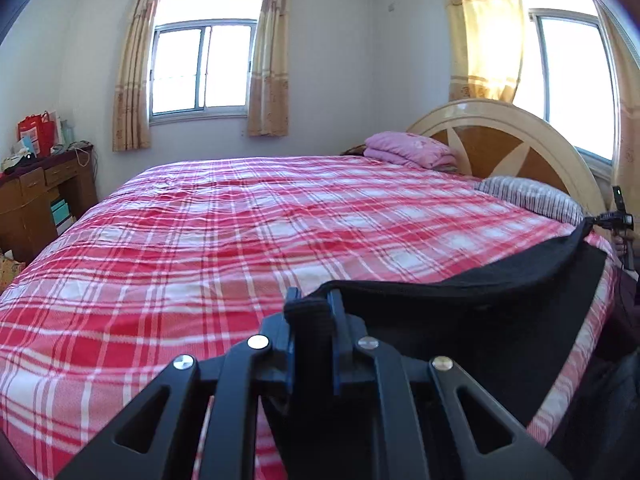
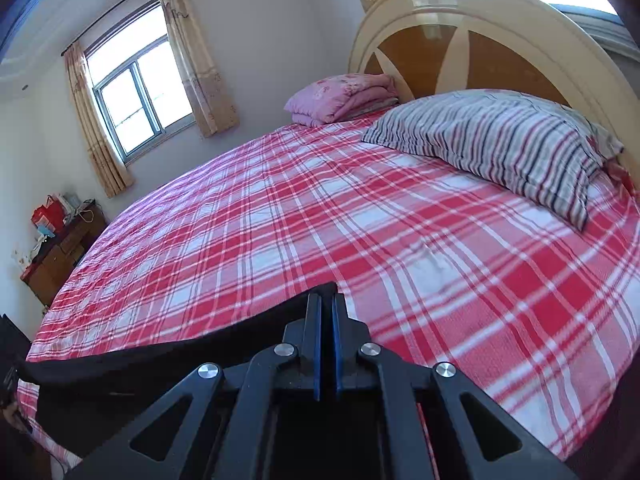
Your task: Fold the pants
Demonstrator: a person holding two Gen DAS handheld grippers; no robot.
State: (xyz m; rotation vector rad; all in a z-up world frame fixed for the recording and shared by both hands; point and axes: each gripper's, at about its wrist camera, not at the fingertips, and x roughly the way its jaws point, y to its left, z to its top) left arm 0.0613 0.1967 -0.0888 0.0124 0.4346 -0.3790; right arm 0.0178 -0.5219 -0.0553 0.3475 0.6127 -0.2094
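Black pants [image 1: 472,304] hang stretched between my two grippers above the near edge of the bed. My left gripper [image 1: 314,300] is shut on one end of the pants, with a thick fold of black cloth between its blue pads. My right gripper [image 2: 326,300] is shut on the other end; the black cloth [image 2: 160,360] runs off to the left from its jaws. In the left wrist view the right gripper [image 1: 612,220] shows at the far right, pinching the pants' corner. The lower part of the pants drapes over the bed's near edge.
The bed [image 1: 240,232] has a red and white plaid sheet. A striped pillow [image 2: 500,144] and a folded pink quilt [image 2: 340,96] lie by the curved wooden headboard [image 2: 500,52]. A cluttered wooden desk [image 1: 36,200] stands at the left wall.
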